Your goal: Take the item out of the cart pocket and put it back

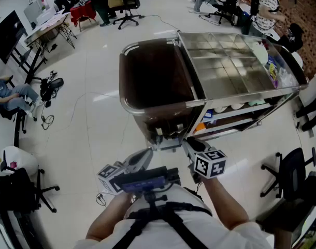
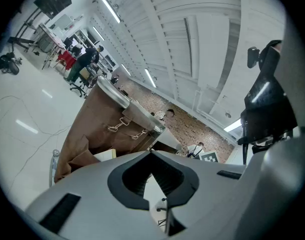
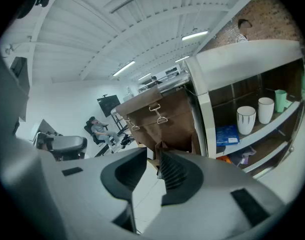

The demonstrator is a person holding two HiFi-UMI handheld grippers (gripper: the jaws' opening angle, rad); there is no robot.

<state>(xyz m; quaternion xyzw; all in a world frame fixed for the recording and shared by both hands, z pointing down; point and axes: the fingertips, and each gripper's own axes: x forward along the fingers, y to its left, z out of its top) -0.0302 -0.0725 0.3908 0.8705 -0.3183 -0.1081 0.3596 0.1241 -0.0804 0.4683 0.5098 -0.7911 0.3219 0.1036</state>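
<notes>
Desks (image 1: 48, 25) stand along the room's left side, well apart from the cart (image 1: 228, 69). Nearer the person, the left gripper (image 2: 151, 155) points level at the cart's left end. Its tongs are pressed together at the tips, with only floor showing in the narrow wedge behind them. Ahead of it hangs the cart's brown bag (image 1: 155, 82), clipped to the steel rim by metal hooks. Low on that bag is a sagging pocket (image 2: 75, 159), and a pale flat item (image 2: 104, 155) sits in it with its top edge showing, untouched by either gripper. Further right, the right gripper (image 3: 151, 160) tilts downward toward the same end of the cart. Its tongs are spread a little and hold nothing. On the far right, the cart's open shelf carries two white cups (image 3: 246, 120), a green cup (image 3: 280, 100) and a blue packet (image 3: 226, 134).
</notes>
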